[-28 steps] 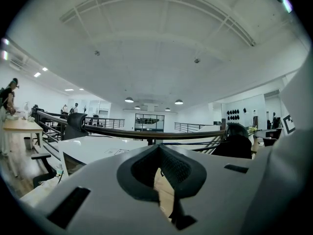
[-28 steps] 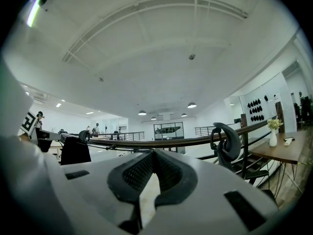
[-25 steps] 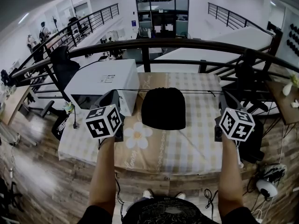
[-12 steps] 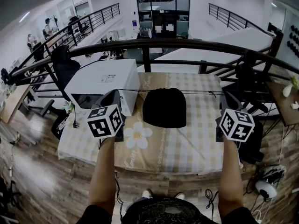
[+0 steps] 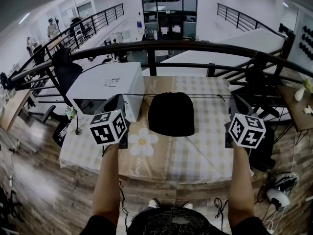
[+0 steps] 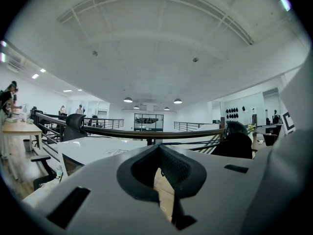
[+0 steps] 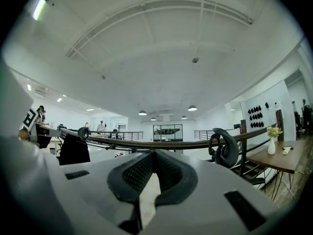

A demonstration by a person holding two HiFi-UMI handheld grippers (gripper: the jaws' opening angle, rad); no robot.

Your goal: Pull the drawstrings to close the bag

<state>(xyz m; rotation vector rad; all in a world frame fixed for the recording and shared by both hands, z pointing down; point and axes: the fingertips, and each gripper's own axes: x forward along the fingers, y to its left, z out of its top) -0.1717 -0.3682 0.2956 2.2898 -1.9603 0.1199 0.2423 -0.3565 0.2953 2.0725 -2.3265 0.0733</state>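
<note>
Tablecloth (image 5: pixel 210 141) lies open right of bag (image 5: pixel 171 114), drawstrings (image 5: pixel 211 96) taut both ways.

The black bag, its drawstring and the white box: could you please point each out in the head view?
black bag (image 5: pixel 171 115), head view, middle of its body.
drawstring (image 5: pixel 210 96), head view, the taut stretch right of the bag.
white box (image 5: pixel 105 82), head view, its top panel.

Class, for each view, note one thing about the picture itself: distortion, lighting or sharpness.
Head view: fisheye bends the railing into an arc; the black bag is a flat dark patch, the taut drawstring a faint line. Left gripper view: round black border; the shut tongs up close look soft. Right gripper view: same round border, with a ceiling light flaring at top left.
</note>
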